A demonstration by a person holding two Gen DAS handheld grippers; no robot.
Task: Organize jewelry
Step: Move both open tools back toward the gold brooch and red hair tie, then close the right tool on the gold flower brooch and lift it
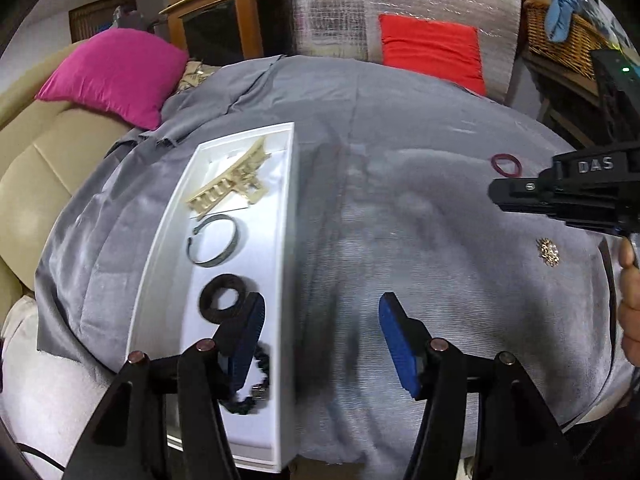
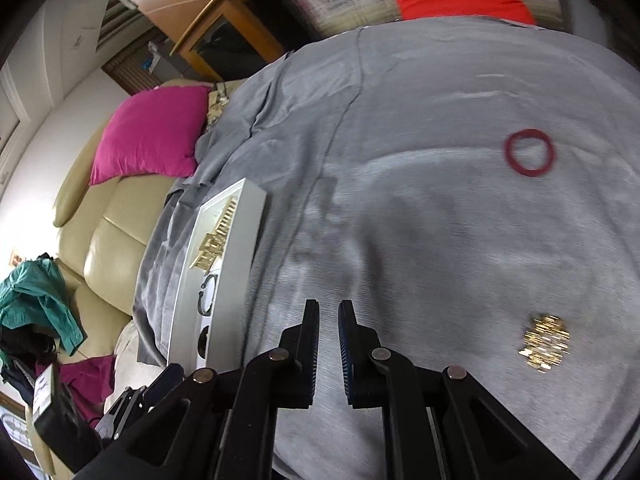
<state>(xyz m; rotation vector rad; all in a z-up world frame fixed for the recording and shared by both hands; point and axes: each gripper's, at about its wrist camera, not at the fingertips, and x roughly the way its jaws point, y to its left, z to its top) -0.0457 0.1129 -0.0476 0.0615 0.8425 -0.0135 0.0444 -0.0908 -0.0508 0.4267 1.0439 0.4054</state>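
Note:
A white tray (image 1: pixel 290 216) lies on the grey cloth at the left. It holds a cream hair claw (image 1: pixel 232 186), a dark bangle (image 1: pixel 216 242), a black scrunchie (image 1: pixel 222 298) and a black beaded bracelet (image 1: pixel 256 392). My left gripper (image 1: pixel 320 320) is open and empty over the tray's right edge. A red hair band (image 2: pixel 530 152) and a gold brooch (image 2: pixel 546 342) lie on the cloth at the right. My right gripper (image 2: pixel 329 316) has its jaws nearly together and holds nothing, left of the brooch. It also shows in the left wrist view (image 1: pixel 496 192).
The grey cloth (image 1: pixel 400 240) covers a table. A beige sofa (image 2: pixel 104 240) with a pink cushion (image 1: pixel 116 76) stands to the left. A red cushion (image 1: pixel 434 46) and a wicker basket (image 1: pixel 560 36) are behind. Clothes (image 2: pixel 40 304) lie on the sofa.

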